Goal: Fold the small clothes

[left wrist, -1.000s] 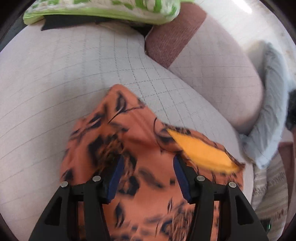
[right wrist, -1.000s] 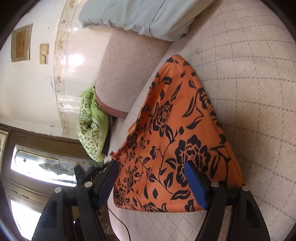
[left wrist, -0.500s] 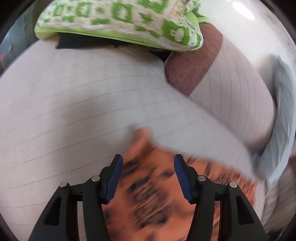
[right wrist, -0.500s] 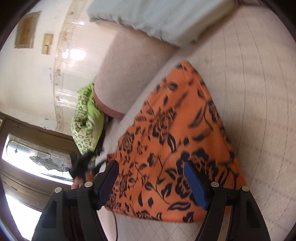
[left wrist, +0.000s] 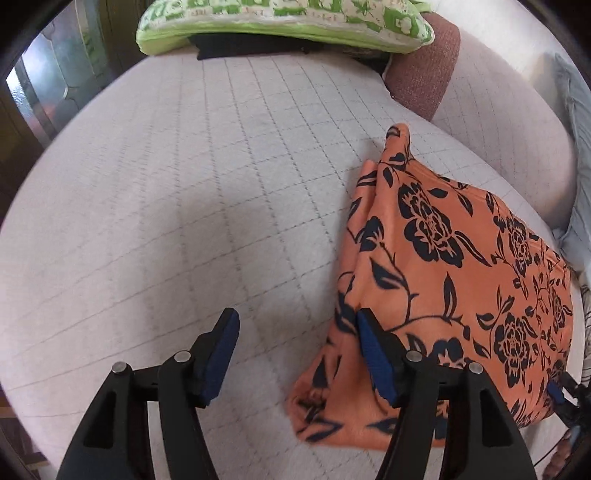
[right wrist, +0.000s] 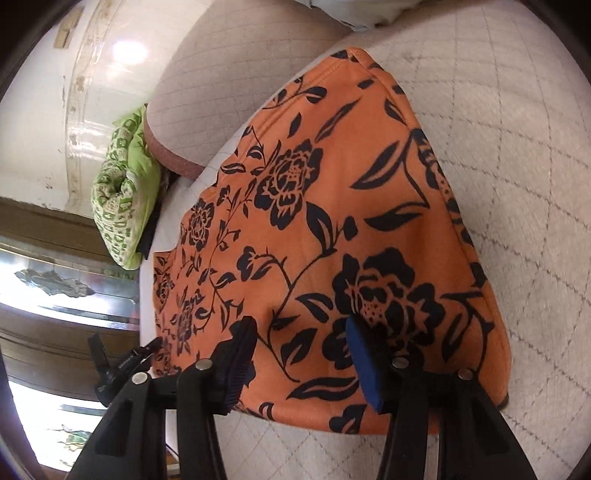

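While folded orange garment (left wrist: pixel 454 258) on sofa (left wrist: pixel 184 184), both grippers' fingers (right wrist: pixel 240 350) seemingly released, gripping nothing.

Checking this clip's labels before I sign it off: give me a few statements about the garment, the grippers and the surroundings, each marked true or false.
1. The orange floral garment lies on a quilted pale cushion. True.
2. The left gripper is clamped on the garment. False: its jaws stand apart over bare cushion, the cloth beside one finger.
3. A green patterned pillow lies at the far end of the cushion. True.
4. The garment is plain orange. False: it carries black flowers and leaves.
5. The right gripper hovers over the garment's near edge, jaws apart. True.
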A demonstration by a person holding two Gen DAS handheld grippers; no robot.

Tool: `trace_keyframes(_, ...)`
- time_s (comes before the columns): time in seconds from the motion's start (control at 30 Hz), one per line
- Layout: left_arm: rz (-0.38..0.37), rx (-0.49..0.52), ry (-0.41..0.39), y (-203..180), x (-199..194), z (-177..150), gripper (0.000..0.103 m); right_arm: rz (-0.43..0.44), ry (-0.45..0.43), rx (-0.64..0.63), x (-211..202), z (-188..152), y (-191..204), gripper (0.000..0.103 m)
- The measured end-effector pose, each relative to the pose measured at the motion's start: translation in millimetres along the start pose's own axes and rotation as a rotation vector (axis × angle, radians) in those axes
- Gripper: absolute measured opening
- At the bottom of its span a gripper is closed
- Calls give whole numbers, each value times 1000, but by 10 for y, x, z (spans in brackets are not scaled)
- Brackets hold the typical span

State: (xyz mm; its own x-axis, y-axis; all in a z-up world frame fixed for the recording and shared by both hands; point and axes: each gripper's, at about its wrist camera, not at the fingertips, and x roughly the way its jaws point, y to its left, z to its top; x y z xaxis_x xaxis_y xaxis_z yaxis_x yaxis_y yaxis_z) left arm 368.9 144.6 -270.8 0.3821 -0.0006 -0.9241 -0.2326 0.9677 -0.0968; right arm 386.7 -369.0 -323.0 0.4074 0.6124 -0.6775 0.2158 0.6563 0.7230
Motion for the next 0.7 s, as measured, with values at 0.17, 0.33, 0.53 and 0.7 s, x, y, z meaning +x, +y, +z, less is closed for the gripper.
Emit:
trace_keyframes(0.17, -116, -5, -47, -51, -407, -166, 65, 121, 17, 141, -333, 92, -250, 57)
trace_keyframes(0.33, -86, 43, -53, -189, -382, -357, 66, 174, -117, 149, -749, 150, -392, 59)
trace_keyframes(0.53, -49, -52, 54, 22, -117, -432, 72, -6, 41, 122, -270, 71, -325, 58)
trace_keyframes(0.7, -150, -85, 12, 125, -596, -615, 72, 12, -20, 70, -310, 56, -108, 59)
